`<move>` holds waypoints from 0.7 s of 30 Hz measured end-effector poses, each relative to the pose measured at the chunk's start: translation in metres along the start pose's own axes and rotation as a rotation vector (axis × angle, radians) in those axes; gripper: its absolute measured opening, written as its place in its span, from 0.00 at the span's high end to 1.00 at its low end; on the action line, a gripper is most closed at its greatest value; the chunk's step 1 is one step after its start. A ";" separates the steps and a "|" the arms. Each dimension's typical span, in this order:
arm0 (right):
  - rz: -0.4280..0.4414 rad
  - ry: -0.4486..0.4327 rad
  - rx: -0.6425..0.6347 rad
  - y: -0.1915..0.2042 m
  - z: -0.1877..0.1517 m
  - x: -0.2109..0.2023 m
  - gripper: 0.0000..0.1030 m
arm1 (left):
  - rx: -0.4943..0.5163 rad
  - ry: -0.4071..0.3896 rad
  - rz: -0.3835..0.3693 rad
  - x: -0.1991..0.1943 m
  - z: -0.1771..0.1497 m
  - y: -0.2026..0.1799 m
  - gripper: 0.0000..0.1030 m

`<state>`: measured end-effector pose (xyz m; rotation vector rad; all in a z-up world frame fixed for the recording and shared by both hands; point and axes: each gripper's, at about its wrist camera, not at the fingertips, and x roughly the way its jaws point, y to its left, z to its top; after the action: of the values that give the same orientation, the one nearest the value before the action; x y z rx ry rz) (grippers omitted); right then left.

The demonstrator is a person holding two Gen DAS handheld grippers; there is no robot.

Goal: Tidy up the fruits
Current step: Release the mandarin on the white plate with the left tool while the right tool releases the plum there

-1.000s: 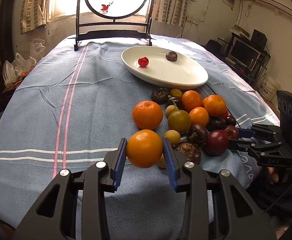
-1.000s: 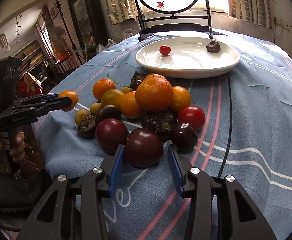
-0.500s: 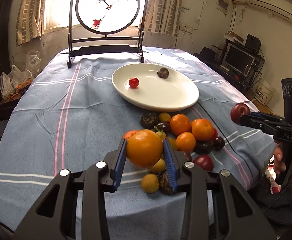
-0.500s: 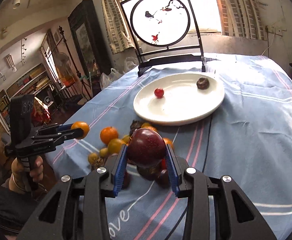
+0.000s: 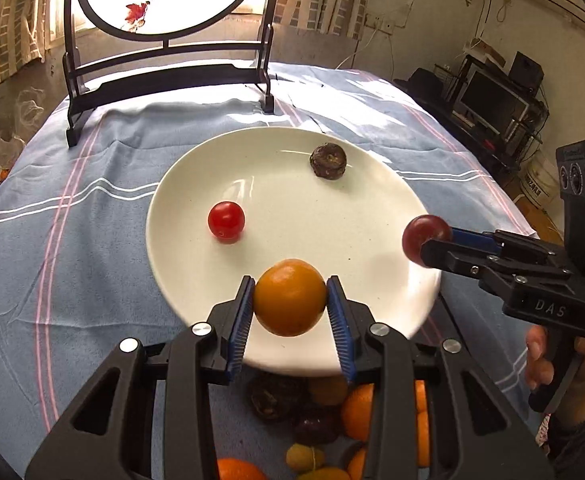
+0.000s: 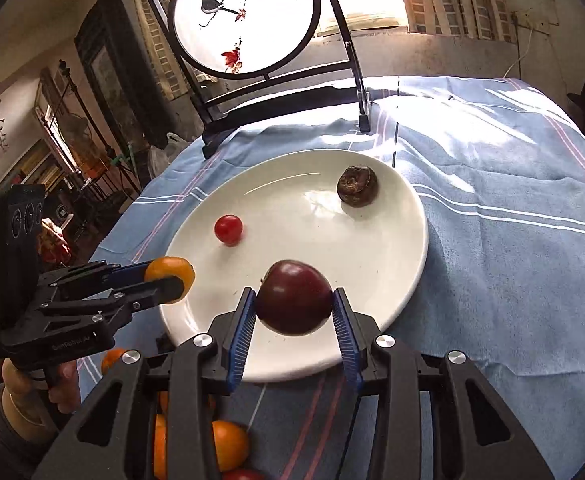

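Blue-clothed surface (image 5: 92, 272) bears a plate (image 5: 372, 200); above it, left gripper (image 5: 290, 312) clamps an orange (image 5: 290, 298), right gripper (image 6: 294, 312) a plum (image 6: 294, 296).

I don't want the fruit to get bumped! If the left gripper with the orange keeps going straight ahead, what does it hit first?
Probably the white plate: the left gripper points its orange over the bare middle, between the small tomato and the brown fruit. Height above it is hard to judge.
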<state>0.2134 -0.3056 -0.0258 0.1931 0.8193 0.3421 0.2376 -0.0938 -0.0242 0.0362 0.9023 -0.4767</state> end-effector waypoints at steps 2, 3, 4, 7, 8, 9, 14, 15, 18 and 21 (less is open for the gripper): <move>-0.016 -0.035 0.001 0.001 0.002 -0.001 0.47 | -0.024 0.005 0.001 0.004 0.005 0.005 0.60; -0.017 -0.052 -0.003 0.003 0.002 -0.005 0.47 | -0.044 -0.010 -0.010 -0.002 0.006 0.008 0.53; -0.010 -0.066 -0.005 0.005 0.000 -0.011 0.47 | -0.054 -0.032 -0.017 -0.010 0.006 0.011 0.49; -0.016 -0.095 -0.015 0.009 -0.015 -0.032 0.47 | -0.031 -0.096 0.007 -0.040 -0.003 0.014 0.41; -0.018 -0.103 -0.016 0.009 -0.023 -0.038 0.47 | -0.023 -0.102 0.002 -0.050 -0.010 0.016 0.41; -0.019 -0.108 -0.015 0.010 -0.031 -0.045 0.47 | -0.014 -0.105 0.003 -0.059 -0.019 0.017 0.41; -0.024 -0.114 -0.006 0.011 -0.077 -0.072 0.47 | 0.042 -0.090 0.040 -0.089 -0.073 0.025 0.41; -0.031 -0.118 -0.008 0.012 -0.086 -0.076 0.47 | 0.050 -0.080 0.050 -0.091 -0.084 0.027 0.41; -0.027 -0.118 0.007 0.015 -0.109 -0.086 0.47 | 0.073 -0.046 0.074 -0.089 -0.111 0.030 0.42; -0.033 -0.111 0.000 0.020 -0.123 -0.090 0.47 | 0.067 -0.011 0.067 -0.079 -0.123 0.034 0.49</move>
<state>0.0604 -0.3161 -0.0412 0.1965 0.7123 0.2977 0.1186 -0.0050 -0.0466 0.1245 0.8719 -0.4444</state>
